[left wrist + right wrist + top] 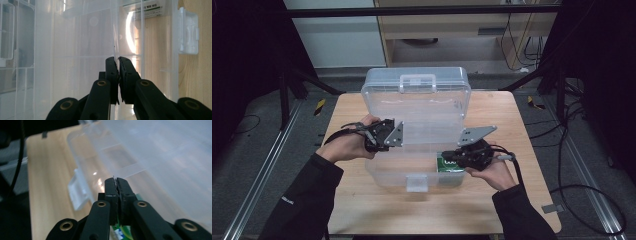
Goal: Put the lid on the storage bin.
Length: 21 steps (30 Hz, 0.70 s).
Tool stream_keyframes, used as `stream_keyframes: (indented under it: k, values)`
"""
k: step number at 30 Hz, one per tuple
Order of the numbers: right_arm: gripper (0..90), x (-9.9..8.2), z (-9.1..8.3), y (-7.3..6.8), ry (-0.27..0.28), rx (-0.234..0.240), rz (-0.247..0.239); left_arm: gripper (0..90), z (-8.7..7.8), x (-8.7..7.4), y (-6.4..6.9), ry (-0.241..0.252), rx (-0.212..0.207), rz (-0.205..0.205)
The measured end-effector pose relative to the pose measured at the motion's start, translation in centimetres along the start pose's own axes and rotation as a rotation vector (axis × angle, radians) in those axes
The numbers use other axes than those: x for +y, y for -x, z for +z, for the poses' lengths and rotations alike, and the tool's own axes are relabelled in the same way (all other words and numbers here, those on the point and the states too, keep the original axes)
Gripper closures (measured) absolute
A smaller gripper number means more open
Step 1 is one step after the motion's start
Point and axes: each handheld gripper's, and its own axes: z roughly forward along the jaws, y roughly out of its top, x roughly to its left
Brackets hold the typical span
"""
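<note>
Nearest us in the high view, two dark sleeves come in from the bottom edge, one at lower left and one at lower right, each hand carrying one claw. The left claw (398, 134) sits left of centre against the left side of the clear plastic box (417, 125); in the left gripper view its two black jaws pinch a thin clear wall of that box (75, 50) between them, so it holds the box. The right claw (446, 156) lies right of centre over the box's lower right part, just above a green packet (448, 165) that lies inside. In the right gripper view this claw (116, 180) has its two jaws pressed together, and whether anything thin sits between them we cannot tell; a strip of the green packet (122, 230) peeks out under them.

The box stands open in the middle of the frame on the wooden bench (512, 150). We count one base tray, one raised lid, two white latches, one on the near edge (417, 182) and one on the lid's top (417, 82), and one packet.
</note>
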Motion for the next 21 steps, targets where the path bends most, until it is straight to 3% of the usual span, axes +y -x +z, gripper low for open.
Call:
stream_keyframes:
  k: [7, 11, 21]
  values:
    - [90.0, -0.2, -1.8, 1.5, 0.155, -0.085, 0.092, 85.4, 0.0, 0.2, 0.1, -0.010, -0.014, -0.003]
    - [90.0, 0.1, -2.4, 3.0, 0.235, -0.157, 0.159, 85.2, 0.1, 0.1, 0.2, -0.008, -0.005, -0.005]
    - [90.0, 0.0, -2.2, 6.2, 0.273, -0.247, 0.276, 84.7, 0.1, -0.1, 0.3, 0.010, -0.009, -0.020]
